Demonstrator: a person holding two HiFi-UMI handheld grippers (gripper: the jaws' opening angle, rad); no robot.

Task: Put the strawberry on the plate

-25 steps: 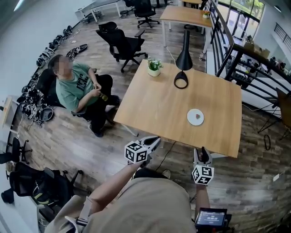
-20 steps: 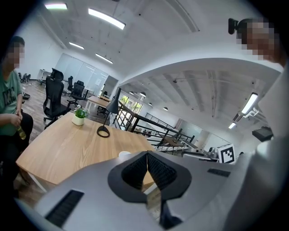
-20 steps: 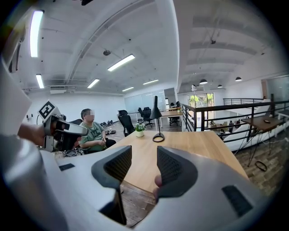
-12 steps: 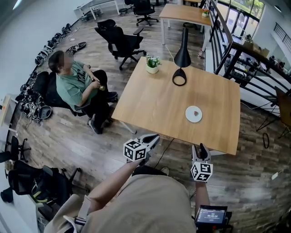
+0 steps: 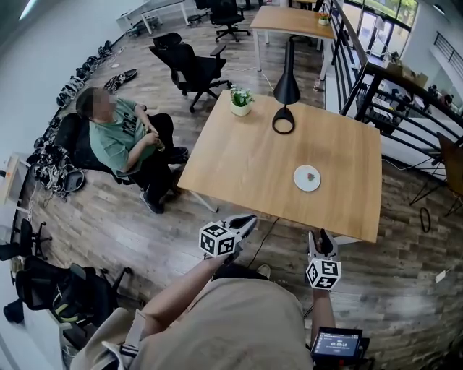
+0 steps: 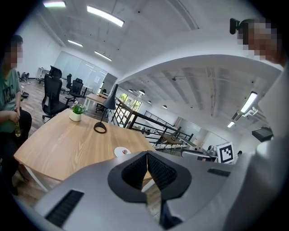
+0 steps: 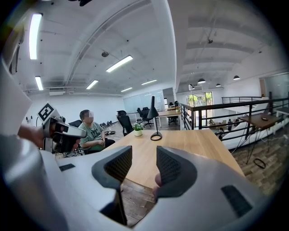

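Note:
A small white plate (image 5: pixel 307 178) lies on the wooden table (image 5: pixel 246 159), toward its right near side, and the red strawberry (image 5: pixel 312 175) rests on it. In the left gripper view the plate (image 6: pixel 121 151) shows just past my jaws with a red speck on it. Both grippers hang off the table's near edge, over the floor. My left gripper (image 5: pixel 247 220) (image 6: pixel 146 154) is shut with nothing in it. My right gripper (image 5: pixel 323 237) (image 7: pixel 144 154) stands open with nothing between its fingers. The plate is hidden in the right gripper view.
A black lamp (image 5: pixel 285 94) and a potted plant (image 5: pixel 239 100) stand at the table's far side. A person in a green shirt (image 5: pixel 116 137) sits left of the table. Office chairs (image 5: pixel 192 69), a black railing (image 5: pixel 362 79) and another table (image 5: pixel 293 22) lie beyond.
The head view has shifted slightly, so the table and plate sit a little higher in frame. The grippers keep their places and states. The strawberry stays on the plate.

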